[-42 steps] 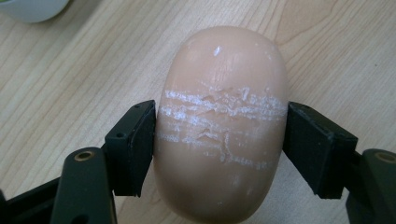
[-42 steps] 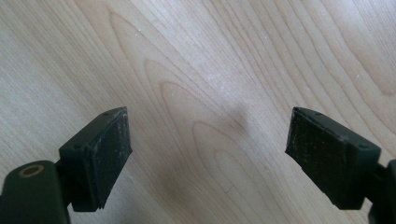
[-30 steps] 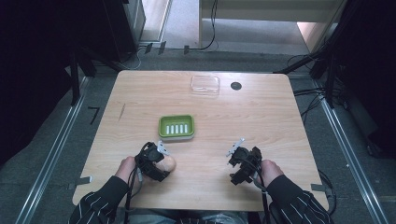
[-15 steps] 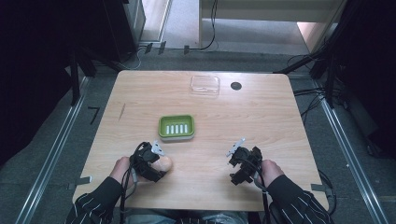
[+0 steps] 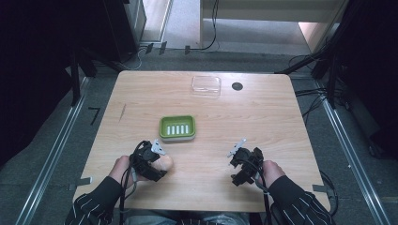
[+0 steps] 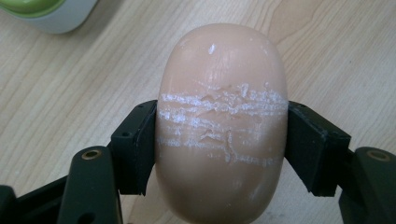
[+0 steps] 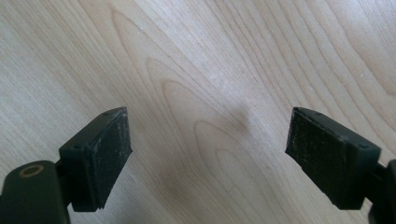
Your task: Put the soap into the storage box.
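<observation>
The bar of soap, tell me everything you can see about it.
The bar of soap is a smooth, peach-coloured oval with rounded ends. A band of white, flaky scrape marks crosses its middle. The left tongs are shut on it, one black jaw pressing each long side at that band. In the high view it lies at the table's near left, just short of the green soap dish and apart from it.

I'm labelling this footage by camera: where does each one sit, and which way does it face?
High view: above the person's side, looking forward and down on the wooden table; both sleeved forearms, left gripper, right gripper.
Left gripper view: rides the left gripper, looking along its jaws shut on the soap bar.
Right gripper view: rides the right gripper, jaws open over bare wood.
Shared: soap bar and green soap dish.
</observation>
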Tool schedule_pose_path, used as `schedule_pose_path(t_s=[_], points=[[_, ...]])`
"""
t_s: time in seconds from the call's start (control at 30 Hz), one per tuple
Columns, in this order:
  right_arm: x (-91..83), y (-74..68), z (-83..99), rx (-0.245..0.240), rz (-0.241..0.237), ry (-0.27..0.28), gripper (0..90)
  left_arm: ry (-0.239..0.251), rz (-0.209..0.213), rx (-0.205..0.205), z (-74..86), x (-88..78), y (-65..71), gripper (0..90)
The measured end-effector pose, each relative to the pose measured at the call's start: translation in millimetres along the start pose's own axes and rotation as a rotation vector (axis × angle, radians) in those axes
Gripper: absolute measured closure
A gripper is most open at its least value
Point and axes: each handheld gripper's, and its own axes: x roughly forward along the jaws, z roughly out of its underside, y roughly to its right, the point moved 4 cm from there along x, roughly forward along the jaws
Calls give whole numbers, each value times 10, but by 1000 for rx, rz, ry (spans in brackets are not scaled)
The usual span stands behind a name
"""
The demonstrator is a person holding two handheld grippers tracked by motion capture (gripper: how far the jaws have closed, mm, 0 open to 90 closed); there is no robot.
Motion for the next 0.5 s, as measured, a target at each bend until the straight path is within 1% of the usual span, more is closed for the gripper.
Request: schedule_pose_path(t_s=[0.1,0.23,0.27,0.37,0.43,0.47,0.5], points=[[4,-2,-1,0,0,-4,146,8,5,2,-15,-25,10,330],[9,5,-4,-5,1,-2,146,0,1,7,-17,-47,-15,330],[8,2,-2,1,1,-7,146,4,0,1,-19,-52,-21,329],[12,2,-4,-2,-2,-7,146,11,-3,-2,-37,-73,-34,330],[13,3,-6,-3,-2,-8,146,12,-6,2,-51,-87,-41,330],[14,4,-7,-4,-1,-8,146,18,-12,-4,-60,-92,-39,330],[15,4,-7,-4,-2,-8,146,15,-19,1,-68,-98,-37,330]])
